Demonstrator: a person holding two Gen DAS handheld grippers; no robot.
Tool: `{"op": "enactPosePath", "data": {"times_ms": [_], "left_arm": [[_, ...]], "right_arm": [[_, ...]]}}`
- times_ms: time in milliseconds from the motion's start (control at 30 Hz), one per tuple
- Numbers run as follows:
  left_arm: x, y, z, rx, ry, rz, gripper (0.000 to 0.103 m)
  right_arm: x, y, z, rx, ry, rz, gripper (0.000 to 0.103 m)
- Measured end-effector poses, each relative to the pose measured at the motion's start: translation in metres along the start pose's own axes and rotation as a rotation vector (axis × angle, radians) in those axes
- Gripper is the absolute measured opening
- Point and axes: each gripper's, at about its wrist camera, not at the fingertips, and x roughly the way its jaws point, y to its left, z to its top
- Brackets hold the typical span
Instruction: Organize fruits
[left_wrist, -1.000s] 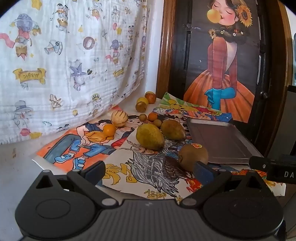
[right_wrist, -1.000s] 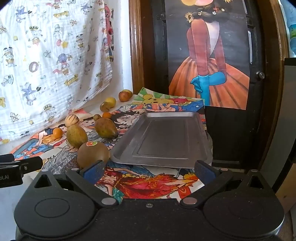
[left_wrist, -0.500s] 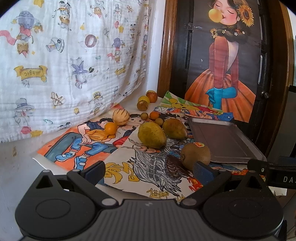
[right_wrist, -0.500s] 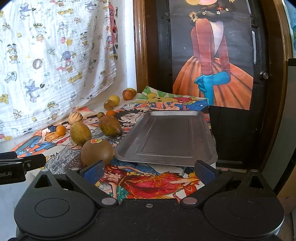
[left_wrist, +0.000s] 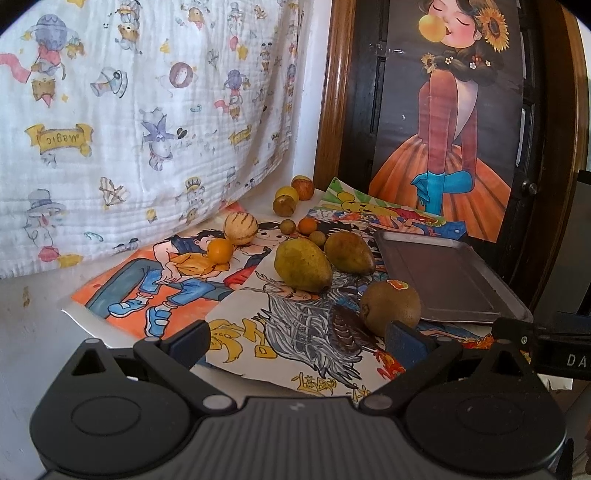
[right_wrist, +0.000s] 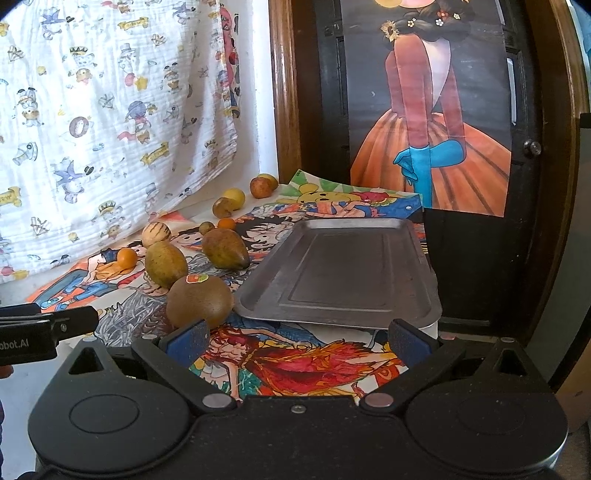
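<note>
Both tongs have closed in on the fruit; the kiwi (right_wrist: 199, 301) looms larger. Left tongs (left_wrist: 295, 338) and right tongs (right_wrist: 295, 338) are spread wide, holding nothing. Kiwi sits on the bench's cartoon posters (left_wrist: 295, 325), just beside the metal tray (right_wrist: 343, 269), sticker up. Two pears (left_wrist: 303, 264) behind it lie on their sides, stems toward the tray. Small fruits cluster near the printed cloth (left_wrist: 110, 129).

The left gripper (left_wrist: 298, 338) is showing a black ribbed body, two round discs, silver pivot screws and blue pads (left_wrist: 402, 338) on its fingers. The right gripper (right_wrist: 298, 336) is wearing the same black shell with blue pads (right_wrist: 186, 338), one centre screw (right_wrist: 298, 408), and white lettering on its side.
</note>
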Motion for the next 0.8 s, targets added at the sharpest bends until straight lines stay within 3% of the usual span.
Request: {"op": "enactPosePath", "data": {"times_ms": [500,800], "left_arm": [[0.011,0.005,0.000,-0.039,0.043,-0.010,0.103],[0.019,0.008,0.009,-0.031,0.061,0.007,0.103]], "right_arm": [[0.005,-0.003,0.000,-0.085,-0.117,0.060,0.103],[0.020,-0.014,0.031,-0.146,-0.122,0.212,0.103]]}}
